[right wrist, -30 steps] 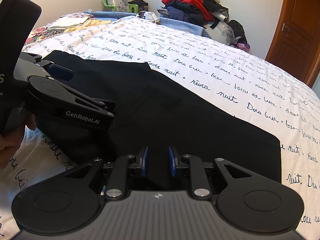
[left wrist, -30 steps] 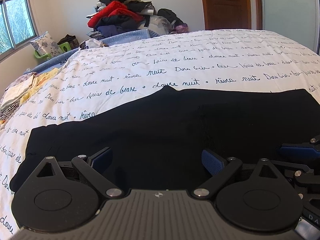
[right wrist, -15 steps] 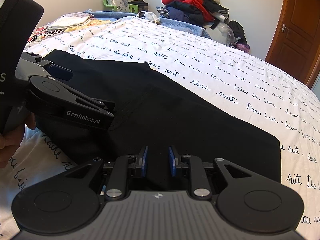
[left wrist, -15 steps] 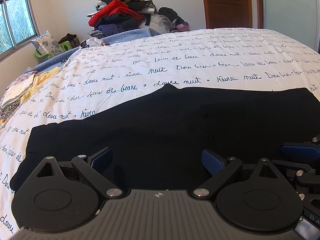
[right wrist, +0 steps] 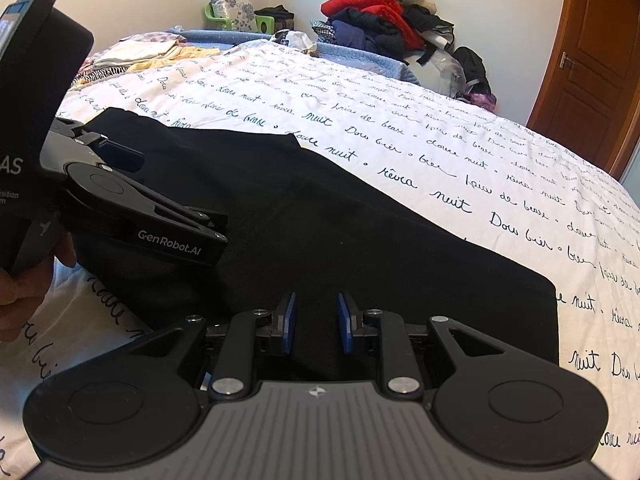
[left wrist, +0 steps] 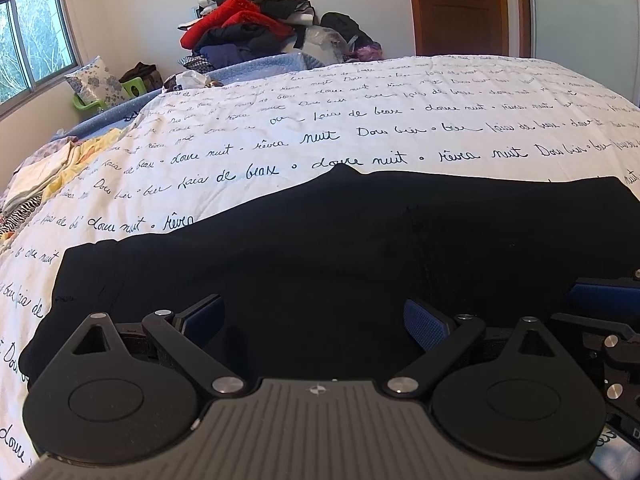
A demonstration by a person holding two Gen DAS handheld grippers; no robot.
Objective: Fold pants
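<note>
Two tongs [left wrist: 314, 322] [right wrist: 316, 322] over black pants [left wrist: 340, 248], bedspread [left wrist: 360, 120]

You're working in a lived-in home bedroom: a wide bed [left wrist: 400, 120] fills most of both views, spread with a white cover printed in handwritten French bedtime phrases. Past its far edge a loose heap of clothes [left wrist: 248, 28] in red, black and navy is stacked against the plain wall, with a brown panelled wooden door [left wrist: 464, 4] to one side and a window [left wrist: 32, 40] showing trees to the other. Near the bed's far left corner you can see a floral pillow [left wrist: 94, 80] and a few folded light fabrics [right wrist: 140, 50]
</note>
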